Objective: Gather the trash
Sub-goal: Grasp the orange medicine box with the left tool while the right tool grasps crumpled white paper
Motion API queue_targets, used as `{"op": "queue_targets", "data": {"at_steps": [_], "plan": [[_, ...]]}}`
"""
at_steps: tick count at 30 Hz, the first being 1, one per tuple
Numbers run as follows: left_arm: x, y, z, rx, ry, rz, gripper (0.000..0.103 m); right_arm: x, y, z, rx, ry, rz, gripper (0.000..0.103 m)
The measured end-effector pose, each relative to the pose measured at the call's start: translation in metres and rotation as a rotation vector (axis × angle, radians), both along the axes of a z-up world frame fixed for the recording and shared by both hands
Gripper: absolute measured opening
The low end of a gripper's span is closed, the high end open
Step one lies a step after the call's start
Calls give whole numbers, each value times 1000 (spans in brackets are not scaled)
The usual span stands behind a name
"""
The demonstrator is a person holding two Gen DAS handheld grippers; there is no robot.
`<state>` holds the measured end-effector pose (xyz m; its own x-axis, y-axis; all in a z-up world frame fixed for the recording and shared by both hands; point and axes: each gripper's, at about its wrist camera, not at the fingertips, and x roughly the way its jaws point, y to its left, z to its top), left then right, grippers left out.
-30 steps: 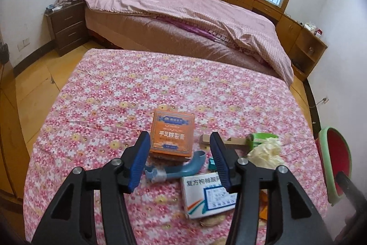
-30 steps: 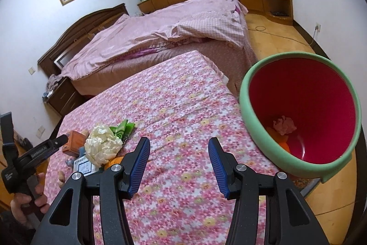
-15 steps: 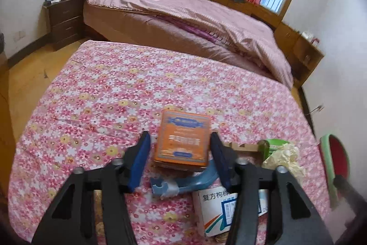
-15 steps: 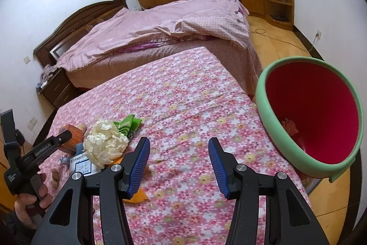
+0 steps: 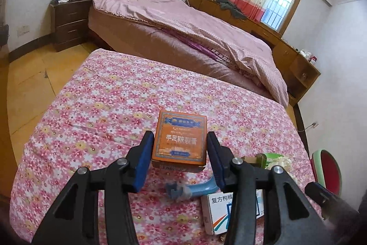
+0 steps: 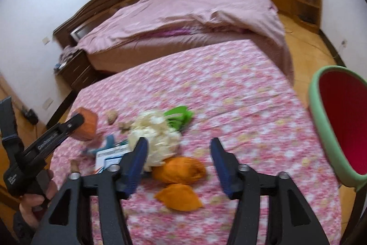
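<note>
My left gripper (image 5: 180, 157) is shut on an orange box (image 5: 180, 141) and holds it a little above the floral table (image 5: 103, 111); the box also shows in the right wrist view (image 6: 86, 124). Below it lie a blue plastic piece (image 5: 190, 190) and a white medicine box (image 5: 220, 215). My right gripper (image 6: 179, 164) is open and empty above the table, over orange peels (image 6: 181, 170) and beside a crumpled white tissue wad (image 6: 156, 137) with a green wrapper (image 6: 179, 117). The green bin with a red inside (image 6: 339, 130) stands off the table's right edge.
A bed with a pink quilt (image 5: 183, 22) lies behind the table. A dark nightstand (image 5: 68, 24) stands at the back left and wooden cabinets (image 5: 296, 61) run along the right wall. Small brown scraps (image 6: 112, 117) lie near the tissue.
My left gripper has closed around the orange box and raised it off the table. My right gripper has swung left from the bin, over the trash pile.
</note>
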<state>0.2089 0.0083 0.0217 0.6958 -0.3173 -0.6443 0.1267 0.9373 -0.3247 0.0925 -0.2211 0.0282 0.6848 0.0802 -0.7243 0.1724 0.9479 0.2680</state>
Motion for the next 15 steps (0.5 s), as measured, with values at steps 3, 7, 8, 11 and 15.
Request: {"op": "queue_targets", "data": {"at_steps": [3,7,8,11,15], "plan": [[-1,1,1,4,-7,8,47,9,14,-5,0,5,48,69],[-8,4,7,5,-12,21,47,20,23,-12,2,18,80,69],[-10,5,8,4,-14,27,47,23,24,-14,5,22,85,69],[-15,10,11,6,-13,42,47,29,24,-23,19,45,92,69],[-24,9,16,20,-15,43,47,28,20,-31,53,54,94,49]]}}
